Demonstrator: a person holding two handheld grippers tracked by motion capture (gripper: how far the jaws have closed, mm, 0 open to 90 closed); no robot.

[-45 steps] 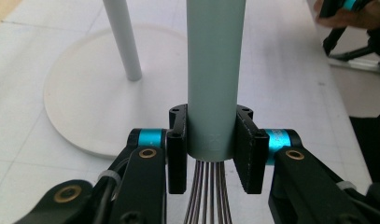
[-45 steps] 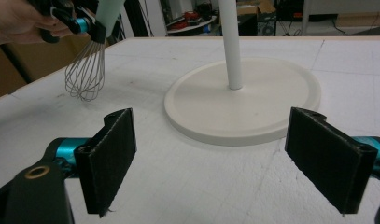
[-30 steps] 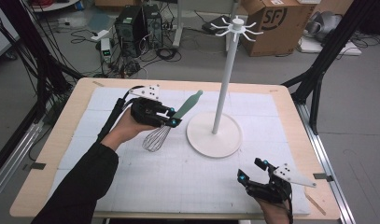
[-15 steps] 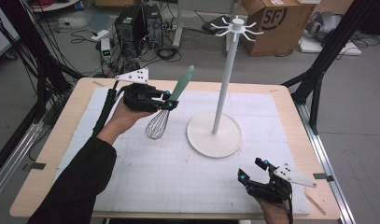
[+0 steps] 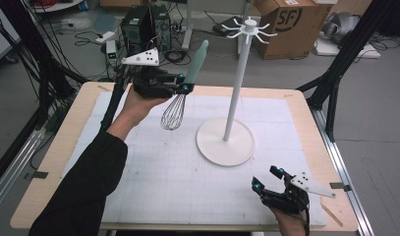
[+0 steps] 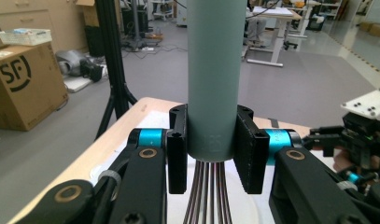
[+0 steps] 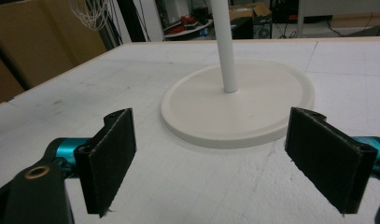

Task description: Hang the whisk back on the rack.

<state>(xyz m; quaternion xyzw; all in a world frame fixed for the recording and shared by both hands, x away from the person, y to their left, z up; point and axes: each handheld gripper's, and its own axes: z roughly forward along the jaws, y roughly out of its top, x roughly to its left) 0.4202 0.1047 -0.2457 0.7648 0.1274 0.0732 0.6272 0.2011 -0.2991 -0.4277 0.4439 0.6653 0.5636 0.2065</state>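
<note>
Now the left gripper point(image 5: 184, 88) is lifted above the far left part of the table point(image 5: 60, 152), and its fingers point(image 6: 177, 154) are clamped on the grey-green handle of a whisk point(image 5: 180, 96). The handle points up and a little to the right, and the wire head hangs below the fingers, clear of the white mat point(image 5: 153, 182). Just to the right of the whisk stands a white hook stand point(image 5: 235, 83) with a round base, its thin pole rising to a ring of hooks. The right gripper point(image 5: 267, 179) is low at the near right corner of the table, well apart from the whisk; its fingers point(image 7: 108, 158) are wide apart with nothing between them, and they face the base of the stand.
</note>
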